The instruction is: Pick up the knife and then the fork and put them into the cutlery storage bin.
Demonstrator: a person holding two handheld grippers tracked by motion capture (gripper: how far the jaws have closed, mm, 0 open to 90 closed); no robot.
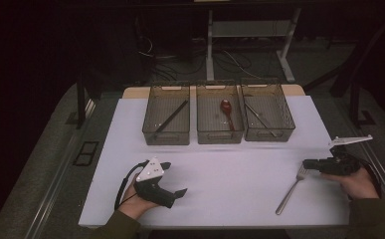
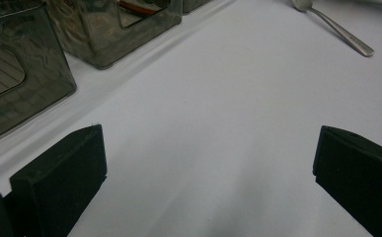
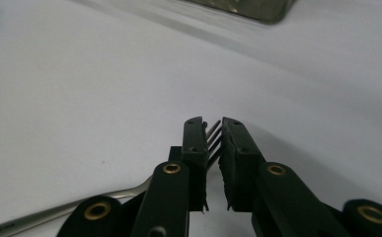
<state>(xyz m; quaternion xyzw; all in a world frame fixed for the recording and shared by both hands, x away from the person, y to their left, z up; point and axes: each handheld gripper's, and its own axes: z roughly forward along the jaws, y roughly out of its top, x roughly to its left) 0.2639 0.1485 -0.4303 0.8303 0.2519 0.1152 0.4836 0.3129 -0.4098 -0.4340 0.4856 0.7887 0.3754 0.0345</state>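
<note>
Right gripper, black two-jaw tool in the person's right hand: jaws clenched on the tined head of a slim silver metal fork. In the right gripper view the fork's prongs stick up between the two black pads, which stand nearly together, and its handle trails out low to the left of the jaws.

Fork, position: on the white table sheet, at the right front, well apart from the bins. Long axis: diagonal in the high view, head up and to the right at the jaw tips, handle end down and to the left toward the table's front edge. The handle looks to rest on the sheet; whether the head has lifted cannot be told.

Governing relation: the grip sits at the very end of the fork, so the whole handle hangs off to one side of the jaws. By judgement, any lift will let that long end swing or droop.

Left gripper, black with a grey three-cornered plate: jaws spread wide, nothing between them, resting at the left front, far from the fork.

Three smoky clear plastic bins in a row at the back: the left one holds a dark stick, the middle one a red spoon, and the right one thin dark utensils.
</note>
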